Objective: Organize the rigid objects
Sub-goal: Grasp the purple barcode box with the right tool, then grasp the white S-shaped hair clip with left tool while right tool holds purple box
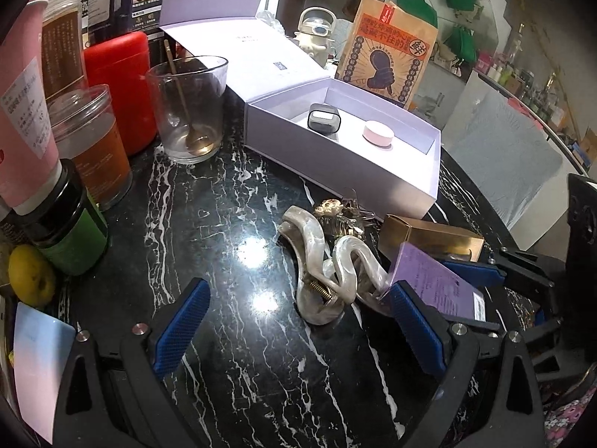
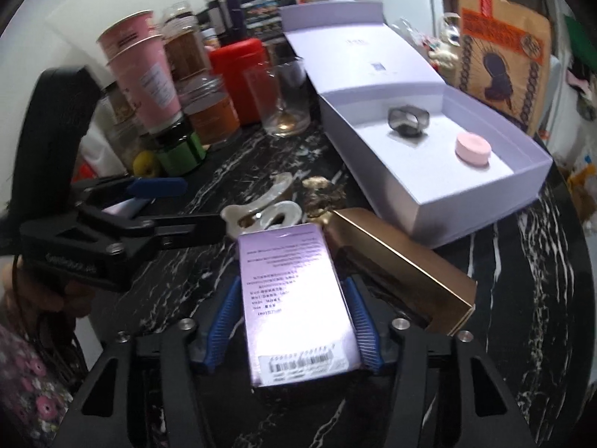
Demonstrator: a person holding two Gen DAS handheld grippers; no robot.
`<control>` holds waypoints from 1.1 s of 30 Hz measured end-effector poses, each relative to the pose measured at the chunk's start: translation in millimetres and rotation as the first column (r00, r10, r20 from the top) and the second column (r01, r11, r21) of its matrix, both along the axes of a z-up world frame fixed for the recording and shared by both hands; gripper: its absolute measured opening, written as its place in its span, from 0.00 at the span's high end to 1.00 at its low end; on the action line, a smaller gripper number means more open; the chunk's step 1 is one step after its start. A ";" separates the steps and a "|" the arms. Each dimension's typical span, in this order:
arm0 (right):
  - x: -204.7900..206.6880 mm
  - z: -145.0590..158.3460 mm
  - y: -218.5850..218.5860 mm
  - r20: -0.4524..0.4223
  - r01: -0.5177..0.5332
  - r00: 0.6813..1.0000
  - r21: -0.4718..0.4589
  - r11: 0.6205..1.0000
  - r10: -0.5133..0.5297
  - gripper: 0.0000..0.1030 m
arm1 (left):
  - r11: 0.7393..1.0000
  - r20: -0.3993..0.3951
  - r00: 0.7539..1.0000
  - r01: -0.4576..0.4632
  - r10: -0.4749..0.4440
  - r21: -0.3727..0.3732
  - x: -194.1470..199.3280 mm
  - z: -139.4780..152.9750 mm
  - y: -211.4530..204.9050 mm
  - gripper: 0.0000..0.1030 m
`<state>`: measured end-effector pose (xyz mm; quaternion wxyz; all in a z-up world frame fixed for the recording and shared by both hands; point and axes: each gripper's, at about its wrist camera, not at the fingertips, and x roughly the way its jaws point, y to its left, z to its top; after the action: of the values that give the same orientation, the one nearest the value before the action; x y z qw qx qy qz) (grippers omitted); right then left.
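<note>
A purple carton [image 2: 294,291] lies on the black marble table with my right gripper [image 2: 294,321] shut on it, blue pads against both long sides. Touching its right side is a gold box [image 2: 395,268]. Just beyond the carton lies a pearl-white hair claw [image 1: 328,268], and my left gripper [image 1: 298,321] stands open around its near end without touching it. A small gold clip [image 1: 335,212] sits behind the claw. The open lavender gift box [image 1: 335,164] holds a grey case [image 1: 324,116] and a pink round tin [image 1: 378,133].
On the left stand a glass with a spoon [image 1: 190,112], a red canister [image 1: 119,82], jars, pink cups and a lemon [image 1: 31,274]. A printed paper bag [image 1: 391,48] leans behind the gift box. The table's round edge runs on the right.
</note>
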<state>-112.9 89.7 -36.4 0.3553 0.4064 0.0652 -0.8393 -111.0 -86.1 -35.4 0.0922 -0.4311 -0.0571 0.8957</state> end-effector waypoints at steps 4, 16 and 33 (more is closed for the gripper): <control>6.8 11.7 10.2 -0.036 0.001 0.999 -0.056 0.998 -0.003 0.51 | 1.000 -0.002 1.000 0.008 -0.008 0.021 -3.5 0.4 3.7 0.04; 12.9 28.2 75.3 -0.027 0.198 0.979 -0.119 0.973 -0.202 0.51 | 0.999 0.053 0.998 0.018 -0.020 0.028 -23.4 -14.3 38.1 0.04; 2.2 17.1 101.3 0.003 0.287 0.957 -0.125 0.950 -0.289 0.51 | 0.995 0.091 0.996 0.016 -0.007 -0.097 -24.5 -25.0 38.5 0.46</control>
<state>-110.7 191.0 -19.3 0.2534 0.3822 -0.0445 -0.8876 -135.5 -47.6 -60.4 0.0735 -0.4756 -0.0149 0.8764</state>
